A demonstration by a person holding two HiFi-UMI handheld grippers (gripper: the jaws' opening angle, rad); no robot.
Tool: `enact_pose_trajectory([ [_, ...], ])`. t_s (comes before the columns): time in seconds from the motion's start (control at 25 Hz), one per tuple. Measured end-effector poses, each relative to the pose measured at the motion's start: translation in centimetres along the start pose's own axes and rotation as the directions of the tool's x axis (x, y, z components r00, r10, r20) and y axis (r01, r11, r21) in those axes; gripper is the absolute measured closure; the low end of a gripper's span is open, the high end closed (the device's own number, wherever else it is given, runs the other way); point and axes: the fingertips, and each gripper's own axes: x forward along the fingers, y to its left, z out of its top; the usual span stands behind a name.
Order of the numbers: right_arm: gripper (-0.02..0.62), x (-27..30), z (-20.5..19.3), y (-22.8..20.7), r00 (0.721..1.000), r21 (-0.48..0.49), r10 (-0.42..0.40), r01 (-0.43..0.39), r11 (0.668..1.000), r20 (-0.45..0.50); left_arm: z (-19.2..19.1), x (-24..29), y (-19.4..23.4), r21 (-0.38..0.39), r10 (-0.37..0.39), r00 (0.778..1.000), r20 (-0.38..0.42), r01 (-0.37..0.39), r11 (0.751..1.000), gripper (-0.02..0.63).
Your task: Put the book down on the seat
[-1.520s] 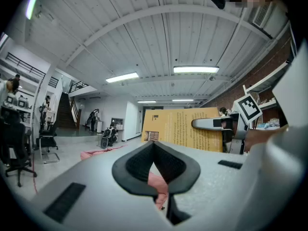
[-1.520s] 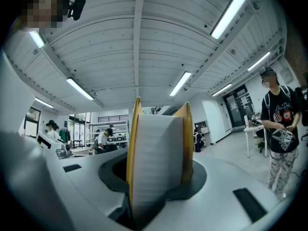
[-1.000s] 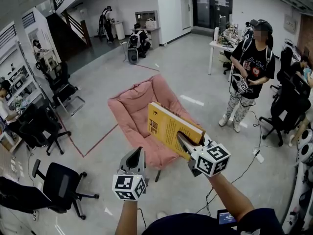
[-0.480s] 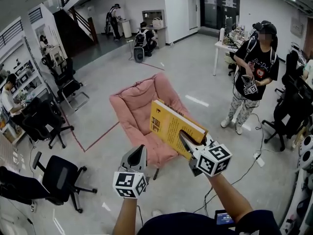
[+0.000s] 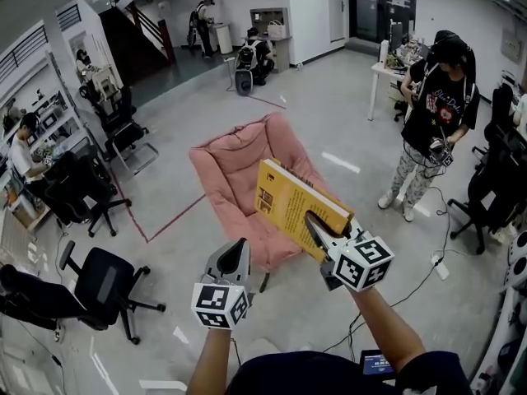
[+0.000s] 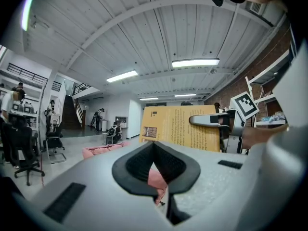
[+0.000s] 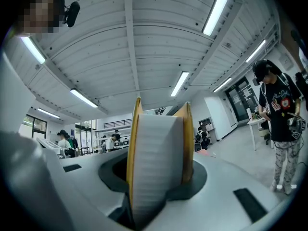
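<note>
Looking at a thick yellow book (image 5: 290, 206) here, up in the air and tilted, cover facing up and to the left. Hanging over the front right part of a pink seat (image 5: 235, 167), not touching it, so not down on the cushion yet.

Clamped near its lower end by the right gripper (image 5: 313, 223), with one jaw flat across the cover and the other tucked behind. Checked the right gripper view as well: white page block filling the whole gap, a yellow cover pressed by a jaw on each side. So a proper squeeze on a fat thing, jaws standing fairly wide because of it.

Then the left gripper (image 5: 237, 253), lower and off to the left of the book, well clear of it, pointing toward the seat's front edge. Tips closed together as far as both views show, nothing in them. Can see a sliver of pink through the hollow behind its pads, plus the printed cover off to the right.

Further out: grey floor (image 5: 329, 130) with a red tape line (image 5: 169, 222) left of the seat, black office chairs (image 5: 103, 290) on the left side, a person (image 5: 438, 105) in a black T-shirt standing at right near a white table (image 5: 387, 71), and dark stairs (image 5: 148, 31) way at the back.
</note>
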Motion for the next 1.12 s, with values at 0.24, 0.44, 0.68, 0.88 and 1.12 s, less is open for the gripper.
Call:
enact_pose_trajectory([
  [0.24,0.442,0.2,-0.2,0.0,1.0,0.007,0.0,0.0,1.0,0.0,-0.2,-0.3,0.2,0.005,0.007,1.0,-0.01,-0.007,1.0,0.601],
  [0.44,0.442,0.7,-0.3,0.0,1.0,0.003,0.004,-0.004,1.0,-0.006,-0.2,-0.2,0.5,0.0,0.012,1.0,-0.009,-0.012,1.0,0.601],
  [0.68,0.442,1.8,-0.3,0.6,1.0,-0.002,0.006,-0.006,1.0,-0.01,-0.1,0.0,1.5,-0.004,0.01,1.0,-0.01,-0.01,1.0,0.601],
  [0.88,0.442,3.4,-0.2,1.0,1.0,-0.007,0.013,-0.013,1.0,-0.007,0.1,0.1,3.3,-0.009,0.025,1.0,-0.001,-0.025,1.0,0.601],
  [1.12,0.442,5.1,-0.7,0.5,1.0,-0.003,0.005,-0.005,1.0,-0.011,-0.2,1.1,4.9,-0.023,0.031,1.0,0.0,-0.031,0.999,0.601],
])
